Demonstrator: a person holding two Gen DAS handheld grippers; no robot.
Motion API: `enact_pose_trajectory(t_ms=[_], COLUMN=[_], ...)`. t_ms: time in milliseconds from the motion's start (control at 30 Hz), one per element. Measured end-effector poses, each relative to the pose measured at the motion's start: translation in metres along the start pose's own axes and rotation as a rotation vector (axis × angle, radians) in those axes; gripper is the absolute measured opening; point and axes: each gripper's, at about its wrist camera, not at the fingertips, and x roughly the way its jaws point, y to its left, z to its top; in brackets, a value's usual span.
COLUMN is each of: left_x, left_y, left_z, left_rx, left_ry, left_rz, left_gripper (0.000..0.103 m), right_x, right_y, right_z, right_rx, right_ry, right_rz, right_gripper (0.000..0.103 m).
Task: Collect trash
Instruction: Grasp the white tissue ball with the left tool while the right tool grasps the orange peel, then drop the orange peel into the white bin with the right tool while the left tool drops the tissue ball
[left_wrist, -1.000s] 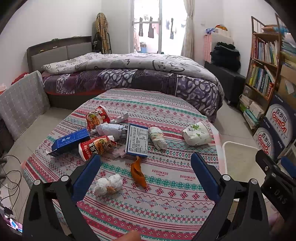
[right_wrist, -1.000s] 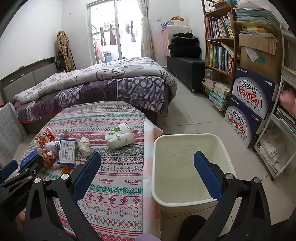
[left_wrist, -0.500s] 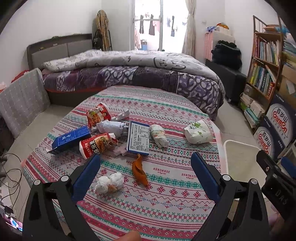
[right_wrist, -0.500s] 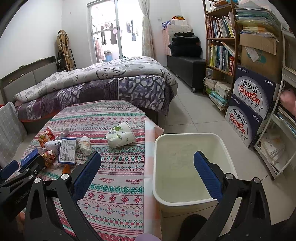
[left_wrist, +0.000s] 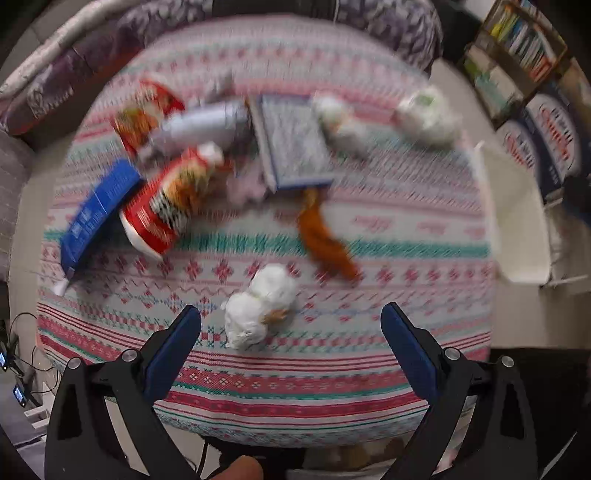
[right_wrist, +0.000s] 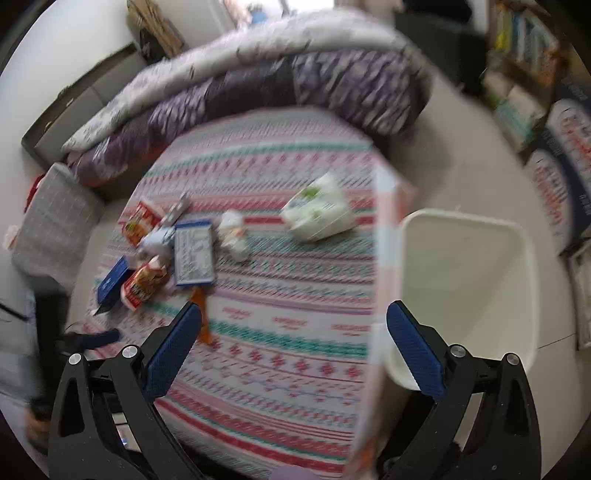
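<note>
Trash lies on the patterned tablecloth (left_wrist: 406, 229): a white crumpled tissue wad (left_wrist: 260, 306), an orange peel (left_wrist: 323, 240), a red noodle cup (left_wrist: 166, 206), a blue box (left_wrist: 98, 214), a blue-edged carton (left_wrist: 293, 142), a red snack bag (left_wrist: 146, 110) and a white paper bag (left_wrist: 428, 114). My left gripper (left_wrist: 290, 334) is open, just above and in front of the tissue wad. My right gripper (right_wrist: 293, 332) is open over the table's right half, beside the cream bin (right_wrist: 469, 288). The white paper bag (right_wrist: 319, 214) and the carton (right_wrist: 194, 254) show there too.
The cream bin (left_wrist: 517, 221) stands on the floor at the table's right edge. A bed (right_wrist: 258, 85) lies behind the table. Bookshelves and cartons (right_wrist: 554, 122) line the right wall. A grey cushion (right_wrist: 51, 221) sits at the left.
Both grippers have risen and tilted down over the table; both views are motion-blurred. The left gripper has moved close to the tissue wad. Both stay open.
</note>
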Motion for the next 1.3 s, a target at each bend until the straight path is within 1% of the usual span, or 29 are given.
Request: enact_pose_trajectory(t_ms=[33, 67, 100, 133, 167, 200, 233, 300, 367, 433, 500, 567, 600, 667, 733, 767, 800, 833, 867, 900, 933, 967, 1000, 1033, 1100, 1200, 1300], left_x=[0.011, 0.018, 0.023, 0.028, 0.031, 0.036, 0.039, 0.046, 0.045, 0.033, 0.010, -0.020, -0.035, -0.055, -0.075, -0.077, -0.078, -0.078, -0.078, -0.075, -0.075, -0.073, -0.072, -0.066, -0.064, -0.066, -0.071], left_y=[0.003, 0.005, 0.006, 0.008, 0.009, 0.010, 0.010, 0.010, 0.011, 0.017, 0.026, 0.038, 0.044, 0.056, 0.071, 0.080, 0.082, 0.085, 0.088, 0.089, 0.090, 0.092, 0.093, 0.092, 0.095, 0.098, 0.094], left_z=[-0.002, -0.002, -0.002, -0.002, -0.003, -0.005, -0.006, -0.012, -0.018, -0.024, -0.030, -0.038, -0.042, -0.046, -0.037, -0.030, -0.031, -0.032, -0.031, -0.030, -0.029, -0.027, -0.024, -0.022, -0.021, -0.018, -0.015], left_rx=[-0.004, 0.000, 0.007, 0.013, 0.015, 0.019, 0.026, 0.050, 0.045, 0.025, 0.002, -0.032, -0.054, -0.093, -0.136, -0.158, -0.174, -0.192, -0.206, -0.214, -0.224, -0.231, -0.240, -0.246, -0.260, -0.278, -0.285], left_ry=[0.024, 0.044, 0.052, 0.053, 0.057, 0.066, 0.073, 0.076, 0.057, 0.024, -0.032, -0.108, -0.151, -0.209, -0.247, -0.260, -0.269, -0.278, -0.284, -0.287, -0.287, -0.287, -0.287, -0.289, -0.298, -0.316, -0.353], left_rz=[-0.013, -0.009, -0.004, -0.006, -0.010, -0.009, -0.002, 0.038, 0.021, -0.009, -0.040, -0.071, -0.079, -0.074, -0.080, -0.084, -0.086, -0.083, -0.079, -0.074, -0.070, -0.070, -0.068, -0.063, -0.055, -0.073, -0.088], left_gripper=[0.092, 0.086, 0.082, 0.080, 0.075, 0.066, 0.062, 0.042, 0.041, 0.040, 0.040, 0.040, 0.040, 0.040, 0.040, 0.040, 0.040, 0.040, 0.040, 0.040, 0.040, 0.040, 0.040, 0.040, 0.040, 0.040, 0.040], right_x=[0.011, 0.021, 0.029, 0.042, 0.051, 0.062, 0.074, 0.086, 0.091, 0.095, 0.101, 0.107, 0.110, 0.114, 0.119, 0.123, 0.128, 0.134, 0.141, 0.148, 0.152, 0.156, 0.155, 0.153, 0.146, 0.125, 0.104], right_y=[0.004, 0.007, 0.009, 0.014, 0.016, 0.019, 0.023, 0.033, 0.045, 0.052, 0.058, 0.067, 0.071, 0.082, 0.093, 0.099, 0.106, 0.113, 0.120, 0.126, 0.128, 0.130, 0.131, 0.131, 0.126, 0.117, 0.105], right_z=[0.002, 0.003, 0.003, 0.001, 0.000, -0.004, -0.007, -0.010, -0.012, -0.012, -0.011, -0.012, -0.013, -0.014, -0.018, -0.021, -0.024, -0.027, -0.030, -0.033, -0.035, -0.036, -0.035, -0.034, -0.028, -0.018, -0.008], right_rx=[-0.002, -0.006, -0.012, -0.023, -0.029, -0.032, -0.032, -0.044, -0.090, -0.112, -0.110, -0.126, -0.135, -0.161, -0.185, -0.205, -0.231, -0.251, -0.282, -0.306, -0.317, -0.331, -0.339, -0.336, -0.310, -0.296, -0.275], right_ry=[0.033, 0.060, 0.077, 0.101, 0.121, 0.147, 0.184, 0.223, 0.221, 0.218, 0.230, 0.236, 0.236, 0.234, 0.240, 0.247, 0.254, 0.260, 0.274, 0.290, 0.300, 0.299, 0.279, 0.274, 0.250, 0.184, 0.124], right_rz=[0.011, 0.013, 0.013, 0.021, 0.026, 0.035, 0.045, 0.064, 0.055, 0.052, 0.065, 0.068, 0.068, 0.077, 0.079, 0.078, 0.073, 0.067, 0.058, 0.048, 0.041, 0.014, 0.008, 0.014, 0.037, 0.048, 0.058], right_gripper=[0.096, 0.096, 0.096, 0.096, 0.096, 0.096, 0.096, 0.096, 0.096, 0.095, 0.093, 0.089, 0.088, 0.087, 0.085, 0.084, 0.079, 0.071, 0.066, 0.052, 0.032, 0.024, 0.021, 0.019, 0.018, 0.017, 0.017])
